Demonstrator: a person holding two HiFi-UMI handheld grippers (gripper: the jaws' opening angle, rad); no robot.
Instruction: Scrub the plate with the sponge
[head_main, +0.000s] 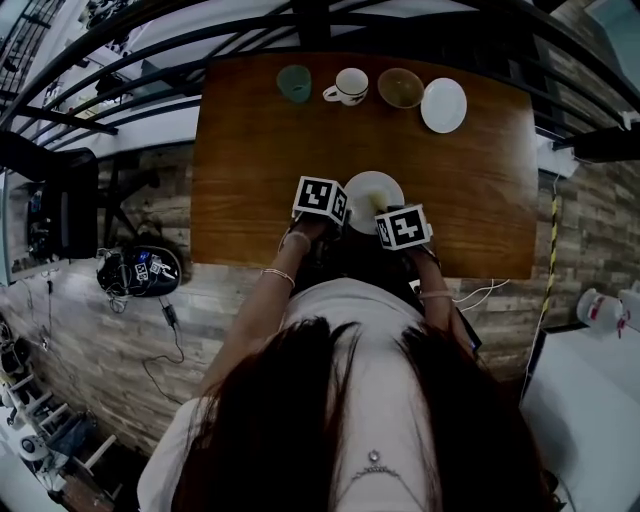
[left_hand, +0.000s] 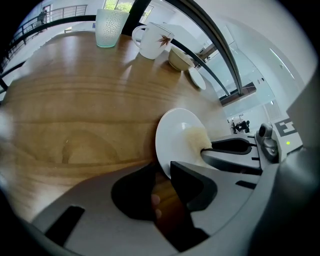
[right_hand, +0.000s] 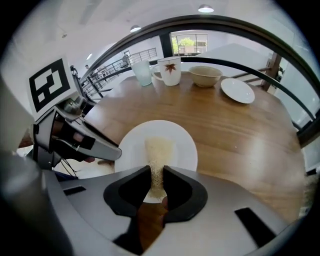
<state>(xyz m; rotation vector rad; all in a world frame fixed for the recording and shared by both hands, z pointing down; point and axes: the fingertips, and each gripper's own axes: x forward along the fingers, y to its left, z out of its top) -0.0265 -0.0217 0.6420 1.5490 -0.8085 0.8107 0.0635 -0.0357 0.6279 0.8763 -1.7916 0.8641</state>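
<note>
A white plate (head_main: 372, 190) sits near the front edge of the wooden table (head_main: 250, 160), between my two grippers. My left gripper (left_hand: 165, 177) is shut on the plate's (left_hand: 175, 135) near rim and holds it tilted. My right gripper (right_hand: 156, 182) is shut on a pale yellow sponge (right_hand: 159, 155), which lies against the plate's (right_hand: 182, 145) face near its middle. In the right gripper view the left gripper (right_hand: 112, 154) reaches the plate's left rim. In the left gripper view the sponge (left_hand: 197, 137) shows at the tip of the right gripper (left_hand: 212, 148).
Along the table's far edge stand a green glass (head_main: 294, 83), a white mug (head_main: 350, 86), a tan bowl (head_main: 400, 88) and a small white plate (head_main: 443, 105). A helmet (head_main: 140, 270) lies on the floor at left, and cables run on the floor.
</note>
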